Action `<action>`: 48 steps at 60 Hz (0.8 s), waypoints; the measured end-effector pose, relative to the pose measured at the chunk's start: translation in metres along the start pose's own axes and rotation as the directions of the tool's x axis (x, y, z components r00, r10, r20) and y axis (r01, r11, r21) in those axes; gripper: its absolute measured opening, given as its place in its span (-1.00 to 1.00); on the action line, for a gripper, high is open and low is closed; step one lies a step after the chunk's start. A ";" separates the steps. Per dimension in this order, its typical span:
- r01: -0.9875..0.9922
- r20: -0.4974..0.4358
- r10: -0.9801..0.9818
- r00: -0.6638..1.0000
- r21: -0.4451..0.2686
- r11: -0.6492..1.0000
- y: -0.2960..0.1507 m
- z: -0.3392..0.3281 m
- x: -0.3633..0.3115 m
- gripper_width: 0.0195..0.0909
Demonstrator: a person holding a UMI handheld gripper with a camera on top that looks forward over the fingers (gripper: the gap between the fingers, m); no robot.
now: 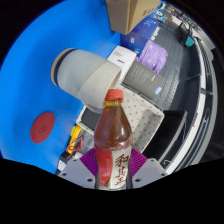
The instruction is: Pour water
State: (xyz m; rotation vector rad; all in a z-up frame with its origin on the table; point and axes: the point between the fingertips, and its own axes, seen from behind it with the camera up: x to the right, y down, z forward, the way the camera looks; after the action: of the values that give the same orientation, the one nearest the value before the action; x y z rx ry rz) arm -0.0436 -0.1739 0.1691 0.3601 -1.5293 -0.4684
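A plastic bottle (pixel 113 135) of reddish-brown drink, with a red cap and a label bearing dark characters, stands upright between my fingers. My gripper (pixel 112 168) is shut on the bottle; both purple pads (pixel 93 160) press against its lower body. Just beyond the bottle a white paper cup (pixel 82 70) lies tipped on its side over the blue table (pixel 30 70), its mouth turned toward the bottle cap. The bottle's base is hidden behind my fingers.
A red round lid (pixel 42 127) lies on the blue table to the left. A white box (pixel 140 118) sits behind the bottle. Farther back are a cardboard box (pixel 130 12) and a purple packet (pixel 153 55). A small yellow-red item (pixel 75 138) lies left of the fingers.
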 end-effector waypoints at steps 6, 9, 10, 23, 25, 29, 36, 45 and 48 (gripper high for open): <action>-0.004 -0.015 0.004 1.000 0.000 1.000 0.000 0.000 0.003 -0.52; -0.010 -0.023 0.010 1.000 -0.001 1.000 0.001 0.000 0.005 -0.52; -0.018 -0.023 0.018 1.000 -0.003 1.000 0.001 0.000 0.005 -0.52; -0.354 -0.006 0.354 0.935 -0.004 0.935 0.016 -0.006 0.011 -0.51; -0.464 0.023 0.464 0.886 -0.013 0.886 0.017 -0.007 0.008 -0.51; -0.682 0.084 0.683 0.726 -0.045 0.730 0.015 -0.011 0.002 -0.51; -0.929 0.142 0.925 0.353 -0.065 0.364 0.015 -0.014 0.009 -0.51; -0.994 0.199 0.976 -0.088 -0.084 -0.073 0.017 -0.012 0.006 -0.51; -0.981 0.160 0.970 -0.182 -0.093 -0.169 0.003 -0.016 0.005 -0.51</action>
State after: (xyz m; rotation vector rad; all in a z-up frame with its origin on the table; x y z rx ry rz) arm -0.0278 -0.1746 0.1744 -0.9905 -1.4900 0.9431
